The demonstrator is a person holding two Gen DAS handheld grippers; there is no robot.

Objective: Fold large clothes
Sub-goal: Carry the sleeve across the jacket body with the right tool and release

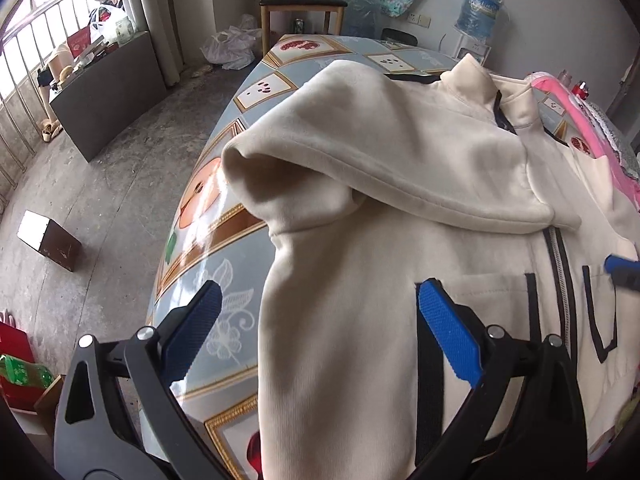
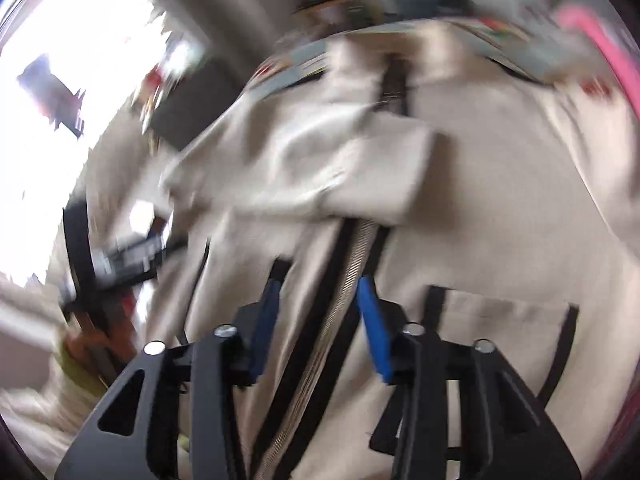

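Cream fleece zip-up jacket with black trim (image 1: pixel 400 168) spread front-up over the counter with a glossy blue-grey patterned cloth (image 1: pixel 224 264), collar at the far end. One cream sleeve (image 1: pixel 360 160) folded across the chest, cuff end lying over the black-edged silver zipper (image 1: pixel 560 280). Black-outlined pockets either side of that zipper.

Left tool (image 1: pixel 316 316), black frame with blue ribbed pads, spread wide above the near left part of the jacket; one pad over the bare cloth of the counter, the other over the cream fabric beside a black pocket edge. Nothing pinched between the pads.

Right tool (image 2: pixel 320 320) seen through heavy blur, partly spread, pads straddling the zipper (image 2: pixel 348 280) without pressing on it; whether the pads touch the fabric cannot be told. Folded sleeve (image 2: pixel 304 168) lying just beyond those pads. Blue tip of the right tool (image 1: pixel 622 270) also visible at the right edge of the left wrist view, over the far pocket.

Pink cloth (image 1: pixel 600 140) along the far right side of the counter, touching the jacket. Wooden chair with a dark seat (image 1: pixel 300 4) and a blue water bottle (image 1: pixel 480 12) by the wall, grey concrete floor (image 1: pixel 100 200) with a small brown box (image 1: pixel 48 240).
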